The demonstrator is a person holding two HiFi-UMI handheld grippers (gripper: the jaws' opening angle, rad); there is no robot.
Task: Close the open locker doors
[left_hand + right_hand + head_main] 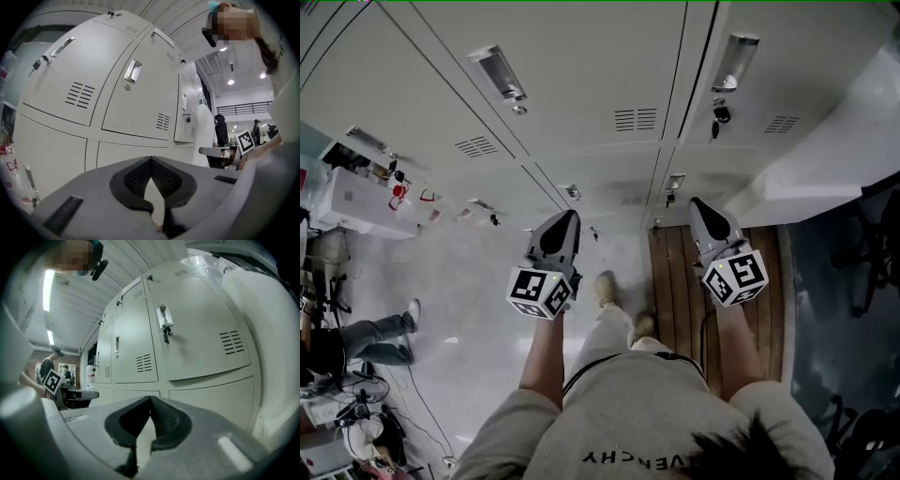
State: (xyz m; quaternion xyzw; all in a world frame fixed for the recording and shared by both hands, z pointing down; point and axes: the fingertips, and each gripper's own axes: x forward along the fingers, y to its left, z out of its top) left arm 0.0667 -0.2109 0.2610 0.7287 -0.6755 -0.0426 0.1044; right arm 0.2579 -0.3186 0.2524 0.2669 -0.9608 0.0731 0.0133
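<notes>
A row of pale grey lockers (600,103) with metal handles (499,75) fills the top of the head view. At the right a wide pale panel (834,141) juts out from the row; it looks like an open door. My left gripper (562,223) is held in front of the shut doors, its tips together with nothing between them. My right gripper (703,208) hangs near the seam left of the jutting panel, also shut and empty. In the right gripper view my right gripper (150,400) faces a shut door with a key in its handle (165,325), and the pale panel (267,333) curves past on the right.
A strip of wooden floor (680,281) runs under the right-hand lockers, with glossy grey floor (478,300) to its left. A seated person (356,337), cables and clutter are at the far left. Dark chairs (862,262) stand at the right. People (220,127) stand far down the aisle.
</notes>
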